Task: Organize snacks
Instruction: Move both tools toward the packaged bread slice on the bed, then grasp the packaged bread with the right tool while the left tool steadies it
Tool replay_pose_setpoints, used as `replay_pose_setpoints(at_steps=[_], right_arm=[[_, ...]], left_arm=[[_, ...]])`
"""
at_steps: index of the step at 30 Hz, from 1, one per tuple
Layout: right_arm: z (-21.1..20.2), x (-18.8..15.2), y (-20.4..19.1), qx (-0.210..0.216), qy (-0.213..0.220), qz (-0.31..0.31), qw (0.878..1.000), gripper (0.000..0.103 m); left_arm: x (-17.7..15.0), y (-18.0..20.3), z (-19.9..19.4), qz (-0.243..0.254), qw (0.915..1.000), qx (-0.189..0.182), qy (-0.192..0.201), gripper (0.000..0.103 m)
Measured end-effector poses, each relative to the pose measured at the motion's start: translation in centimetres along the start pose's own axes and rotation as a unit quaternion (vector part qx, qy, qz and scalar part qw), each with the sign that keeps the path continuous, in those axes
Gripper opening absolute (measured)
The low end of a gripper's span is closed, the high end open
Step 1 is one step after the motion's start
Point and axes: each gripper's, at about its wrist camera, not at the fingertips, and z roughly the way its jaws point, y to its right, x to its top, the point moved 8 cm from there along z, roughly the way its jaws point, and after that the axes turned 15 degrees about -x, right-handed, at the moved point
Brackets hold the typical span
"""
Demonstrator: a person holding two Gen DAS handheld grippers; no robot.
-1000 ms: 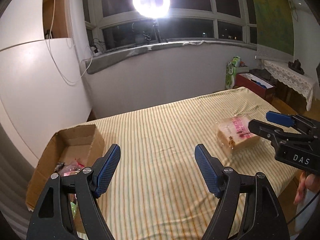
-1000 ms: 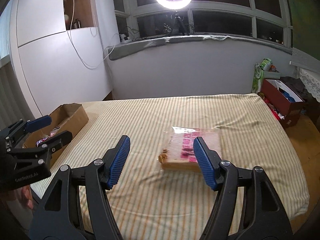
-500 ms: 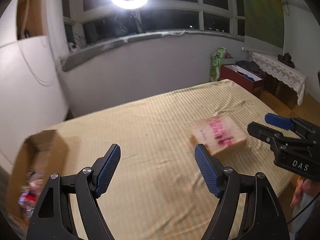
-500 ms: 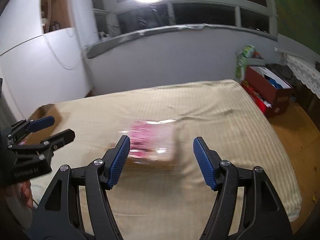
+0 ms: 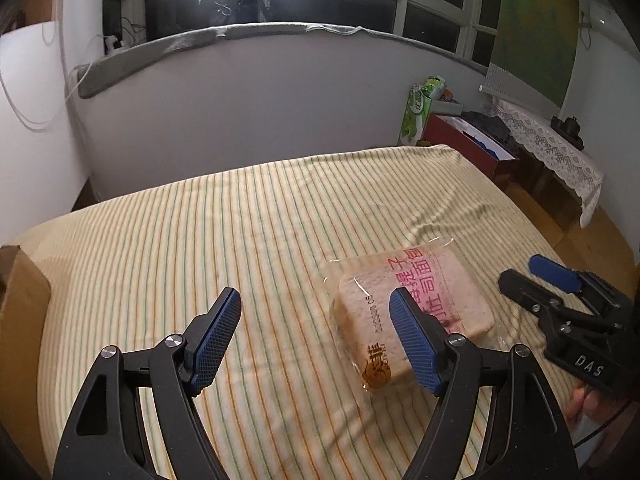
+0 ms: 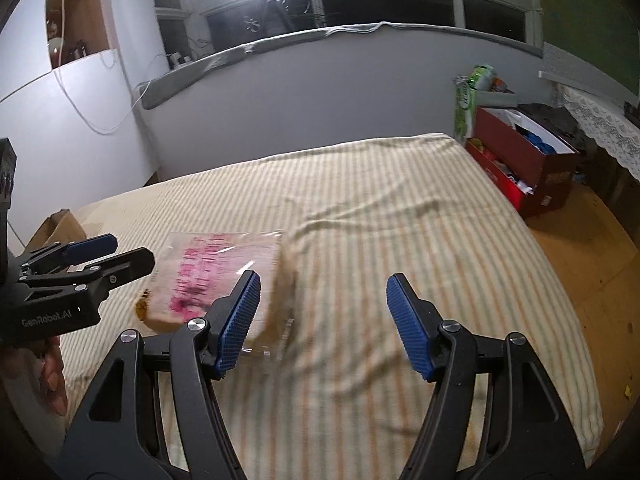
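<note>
A clear-wrapped bread pack with pink lettering (image 5: 416, 304) lies on the striped bed sheet (image 5: 248, 232). My left gripper (image 5: 316, 340) is open and empty, just left of the pack, its right pad in front of the pack's near side. My right gripper (image 6: 324, 320) is open and empty; the bread pack (image 6: 216, 272) lies left of and behind its left pad. The right gripper also shows in the left wrist view (image 5: 532, 276), right of the pack. The left gripper also shows in the right wrist view (image 6: 108, 256), left of the pack.
A cardboard box (image 5: 20, 292) sits at the bed's left edge, also in the right wrist view (image 6: 56, 228). A red box (image 6: 524, 160) and a green bag (image 6: 468, 104) stand on the floor to the right. A grey wall runs behind the bed.
Both grippers swung towards the bread pack; it now lies closer and between them. The cardboard box slid almost out of the left wrist view. Both grippers stayed open.
</note>
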Motion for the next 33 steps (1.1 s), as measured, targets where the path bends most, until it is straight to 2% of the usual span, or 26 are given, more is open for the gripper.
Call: replay_pose_setpoints(at_steps=[4, 11, 14, 16, 17, 19, 21, 23, 33], right_arm=[[0.2, 0.1, -1.2, -0.003, -0.006, -0.018, 1.0, 0.068], [3.1, -0.8, -1.5, 0.063, -0.056, 0.017, 0.996, 0.069], [3.9, -0.8, -1.8, 0.092, -0.066, 0.026, 0.993, 0.068], [4.1, -0.8, -2.4, 0.106, -0.065, 0.024, 0.992, 0.063], [4.2, -0.8, -2.5, 0.114, -0.065, 0.027, 0.991, 0.059], [4.4, -0.9, -2.6, 0.126, -0.068, 0.035, 0.989, 0.059], [4.6, -1.0, -2.7, 0.137, -0.072, 0.04, 0.987, 0.057], [4.6, -0.9, -3.3, 0.153, -0.076, 0.044, 0.984, 0.049], [4.2, -0.8, -3.0, 0.159, -0.072, 0.052, 0.983, 0.046]], left_arm=[[0.1, 0.3, -0.4, -0.003, 0.9999, -0.017, 0.0, 0.076], [-1.3, 0.8, 1.5, -0.009, 0.9989, -0.042, -0.017, 0.076], [-2.0, 1.0, 2.6, -0.015, 0.9972, -0.071, -0.015, 0.079], [-1.9, 1.3, 2.7, -0.013, 0.9966, -0.081, -0.009, 0.074], [-1.9, 1.6, 2.8, -0.009, 0.9958, -0.091, -0.006, 0.066], [-1.8, 1.9, 2.8, -0.007, 0.9946, -0.103, -0.004, 0.062], [-1.7, 1.8, 2.9, -0.011, 0.9942, -0.107, -0.004, 0.062], [-1.6, 1.8, 3.0, -0.016, 0.9934, -0.114, -0.004, 0.061], [-1.3, 2.2, 3.1, -0.016, 0.9919, -0.126, -0.002, 0.056]])
